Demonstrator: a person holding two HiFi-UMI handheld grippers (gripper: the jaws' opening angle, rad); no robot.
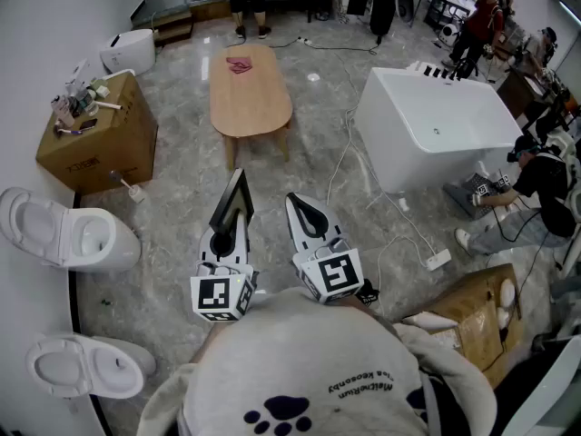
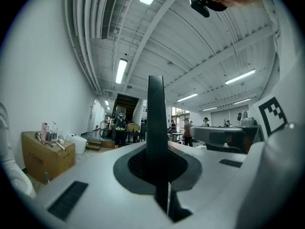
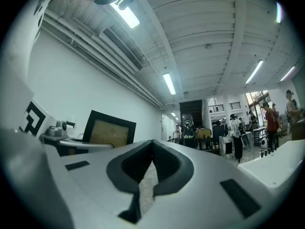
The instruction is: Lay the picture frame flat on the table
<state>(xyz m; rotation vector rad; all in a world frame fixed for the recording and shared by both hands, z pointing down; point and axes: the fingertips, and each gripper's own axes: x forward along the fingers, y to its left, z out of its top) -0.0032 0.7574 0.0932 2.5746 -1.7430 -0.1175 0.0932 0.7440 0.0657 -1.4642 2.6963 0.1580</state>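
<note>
Head view: left hand-held gripper (image 1: pixel 225 234) clamps the picture frame (image 1: pixel 234 200) upright, right hand-held gripper (image 1: pixel 300 209) shut, empty; carrying it to the far wooden table (image 1: pixel 250 98) likely comes next.

Two lines of small print run upside down across the person's white sweatshirt (image 1: pixel 363 384), above a dark paw print, too small to read surely. Dark print on the cardboard box (image 1: pixel 86 157) is illegible. The square markers (image 1: pixel 221 296) show patterns only.
</note>
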